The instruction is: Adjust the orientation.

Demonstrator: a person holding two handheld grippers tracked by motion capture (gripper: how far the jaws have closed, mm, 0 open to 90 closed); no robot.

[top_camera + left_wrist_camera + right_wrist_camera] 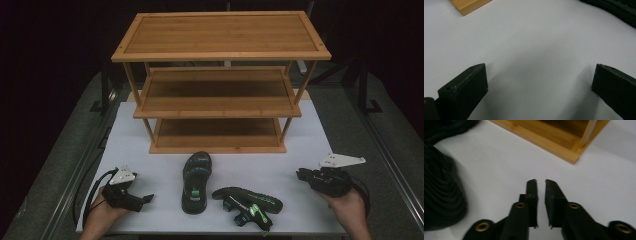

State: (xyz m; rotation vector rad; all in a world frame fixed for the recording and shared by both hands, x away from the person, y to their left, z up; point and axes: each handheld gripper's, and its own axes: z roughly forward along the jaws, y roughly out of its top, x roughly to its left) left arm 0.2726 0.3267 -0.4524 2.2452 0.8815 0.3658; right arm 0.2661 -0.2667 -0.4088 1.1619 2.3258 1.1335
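1. left gripper (145, 199) rests low on the white table (310, 135), jaws spread wide over bare surface, holding nothing.
2. right gripper (301, 175) sits at the right edge, jaws nearly together with a thin gap, empty.
3. between them lie two dark sandals: tilted sandal (247, 204) nearer, upright sandal (196, 181) beside it.
4. farthest stands the wooden shoe rack (220, 80), three bare shelves.

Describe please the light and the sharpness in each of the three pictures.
High view: dark surroundings, lit white table, sharp wooden rack. Left gripper view: soft shadows beside the left gripper, rack corner slightly blurred. Right gripper view: right gripper sharp, black sandal blurred.
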